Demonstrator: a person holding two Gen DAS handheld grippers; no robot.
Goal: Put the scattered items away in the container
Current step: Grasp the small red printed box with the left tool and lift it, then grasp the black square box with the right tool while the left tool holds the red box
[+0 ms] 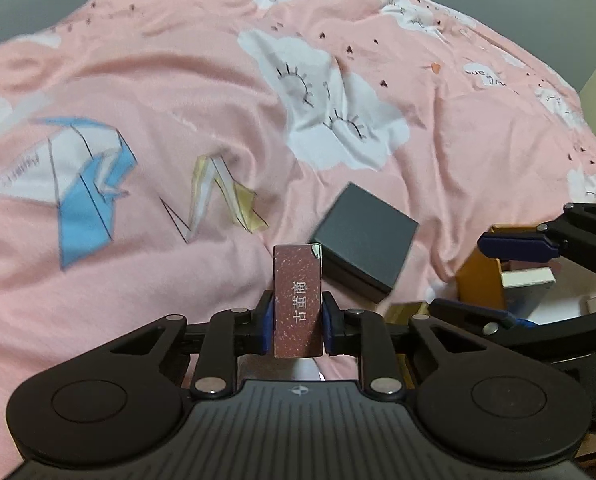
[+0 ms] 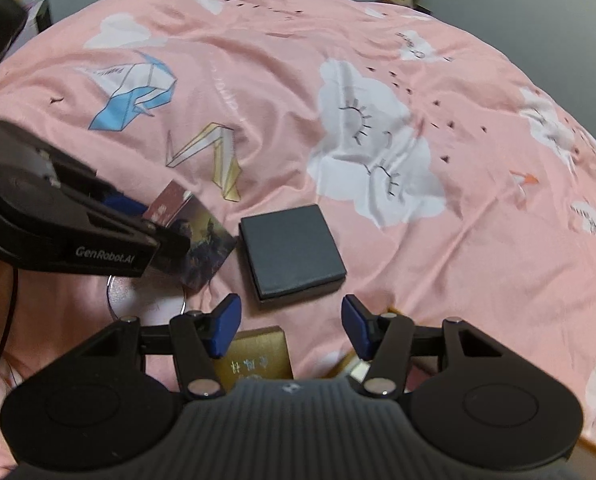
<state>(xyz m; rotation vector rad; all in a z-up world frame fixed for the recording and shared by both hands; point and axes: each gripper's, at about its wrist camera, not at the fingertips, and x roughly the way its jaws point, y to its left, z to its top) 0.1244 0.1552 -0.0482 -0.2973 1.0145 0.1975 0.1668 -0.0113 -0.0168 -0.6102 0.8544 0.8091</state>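
Gripping the maroon card box (image 1: 298,300) edge-on, the left tool (image 1: 298,322) has it clear of the bed (image 1: 177,60), ready for the orange container (image 1: 480,280); right tool (image 2: 289,326) hangs unclenched over the black box (image 2: 291,246).

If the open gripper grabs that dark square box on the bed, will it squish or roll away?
Probably neither. The dark box has flat sides and sharp corners, so it shouldn't roll. It looks like stiff card with a lid, so it likely keeps its shape. On the soft pink duvet it may tilt when the right gripper pushes it.
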